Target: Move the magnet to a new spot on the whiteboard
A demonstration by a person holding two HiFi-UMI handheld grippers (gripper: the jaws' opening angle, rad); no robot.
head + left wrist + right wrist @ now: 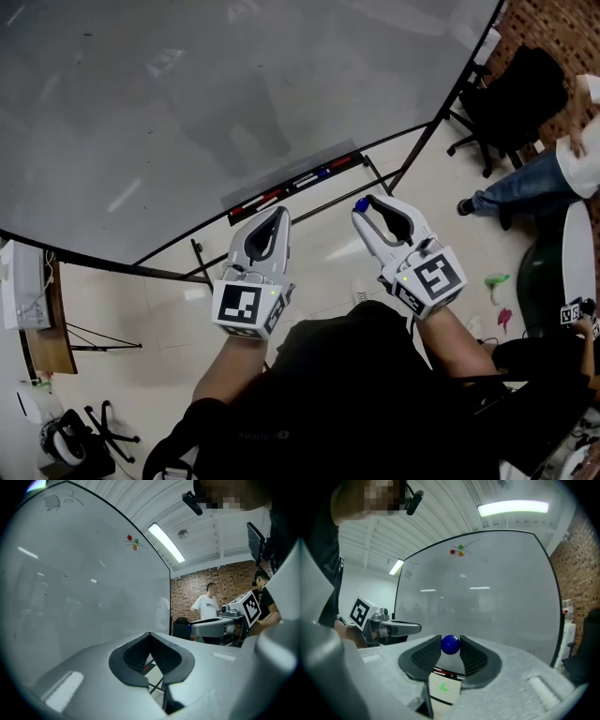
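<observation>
Grey-white, the whiteboard point(234, 94) fills most of the scene, sloping away above both tools. The left gripper point(280, 216) has its jaws brought together on nothing. The right gripper point(362, 208) is closed part-way onto the blue magnet point(450, 644), pinched at the very tips of the jaws, off the board's surface and near its lower edge. As a small, hard, smooth ball it is probably light but slippery, so a pinch straight across its widest part looks safest. Being round, it shows no long axis and points no particular way
</observation>
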